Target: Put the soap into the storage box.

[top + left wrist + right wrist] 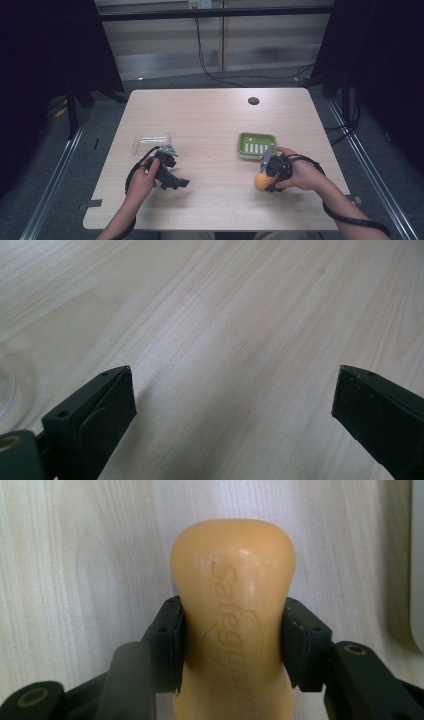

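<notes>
A yellow-orange bar of soap [232, 605] with embossed lettering sits between my right gripper's [230, 640] black jaws, whose pads press on both of its sides. In the high view this soap [260, 182] is held just above the table at the front right, with my right gripper [266, 176] shut on it. A green soap dish [242, 137] with a white slotted insert stands just behind it. My left gripper [175, 184] rests low at the front left, and its jaws [232, 390] stand wide apart over bare wood with nothing between them.
A clear plastic container [151, 142] lies just behind the left hand. A small black round cap [253, 100] sits near the light wooden table's [210, 120] far edge. Cables trail from both grippers, and dark curtains flank the table.
</notes>
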The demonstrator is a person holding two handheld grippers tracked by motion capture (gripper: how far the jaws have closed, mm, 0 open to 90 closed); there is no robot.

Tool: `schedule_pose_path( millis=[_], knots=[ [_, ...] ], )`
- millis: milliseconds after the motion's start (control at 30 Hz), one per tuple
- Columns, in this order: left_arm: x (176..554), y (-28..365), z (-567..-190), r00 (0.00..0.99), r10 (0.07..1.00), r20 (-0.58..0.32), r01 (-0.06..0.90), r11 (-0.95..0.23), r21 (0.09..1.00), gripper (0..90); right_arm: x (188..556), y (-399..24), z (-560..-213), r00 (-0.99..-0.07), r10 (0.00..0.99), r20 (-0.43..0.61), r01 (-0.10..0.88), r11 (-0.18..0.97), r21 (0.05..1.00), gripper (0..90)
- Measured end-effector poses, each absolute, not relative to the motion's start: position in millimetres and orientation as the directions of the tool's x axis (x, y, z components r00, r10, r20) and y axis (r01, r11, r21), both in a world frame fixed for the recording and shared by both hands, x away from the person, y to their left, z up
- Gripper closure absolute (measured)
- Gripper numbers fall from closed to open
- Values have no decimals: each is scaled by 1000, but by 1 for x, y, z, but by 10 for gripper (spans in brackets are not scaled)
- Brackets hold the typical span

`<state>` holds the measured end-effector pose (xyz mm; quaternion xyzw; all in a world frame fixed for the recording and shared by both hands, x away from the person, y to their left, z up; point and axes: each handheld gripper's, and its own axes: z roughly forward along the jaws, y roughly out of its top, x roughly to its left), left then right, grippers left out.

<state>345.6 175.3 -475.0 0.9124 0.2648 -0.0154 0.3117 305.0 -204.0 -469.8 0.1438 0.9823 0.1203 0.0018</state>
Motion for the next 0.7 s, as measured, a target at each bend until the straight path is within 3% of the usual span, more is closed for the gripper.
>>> schedule_pose_path(
  millis=[200, 700],
  knots=[
    [345, 176, -474, 851, 487, -199, 504, -648, 571, 35, 305, -201, -468, -948, 311, 65, 318, 924, 212, 501],
    [346, 176, -475, 860, 474, -190, 491, -663, 565, 35, 314, -211, -451, -926, 367, 95, 378, 881, 284, 504]
  ],
)
